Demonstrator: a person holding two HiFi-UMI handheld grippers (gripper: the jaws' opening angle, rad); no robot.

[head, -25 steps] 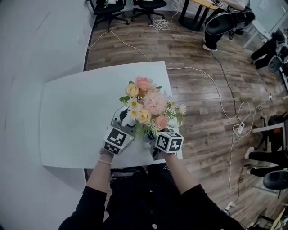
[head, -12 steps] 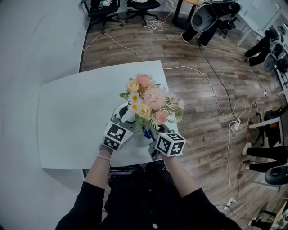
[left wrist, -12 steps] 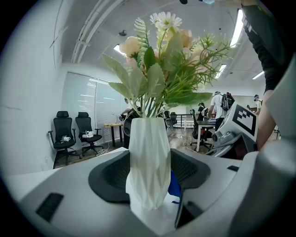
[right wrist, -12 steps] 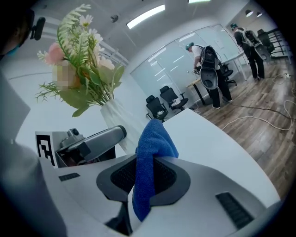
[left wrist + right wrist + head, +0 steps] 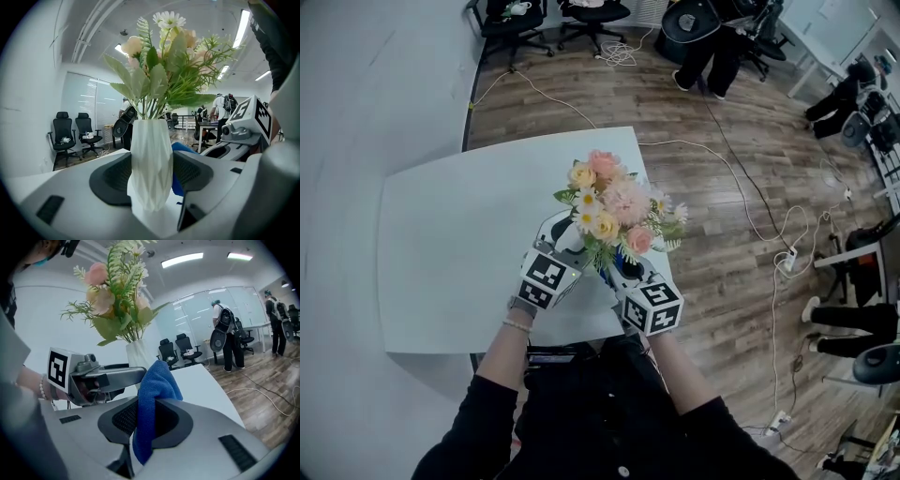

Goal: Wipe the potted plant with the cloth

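Nearest me I count two grippers, one blue cloth and one potted plant. The right gripper (image 5: 625, 274) has its jaws pinched together on the cloth (image 5: 152, 394), which stands on end out of the pads, its folded top leaning toward the plant. The left gripper (image 5: 561, 242) has its jaws spread wide and clamped on the one white faceted vase (image 5: 150, 159), a pad against each side. The vase stands upright near the front right corner of the single white table (image 5: 459, 244), its long axis vertical, with the one bunch of flowers (image 5: 614, 206) spreading straight up from its mouth. Far beyond the table, two black office chairs (image 5: 520, 14) stand on the wood floor.
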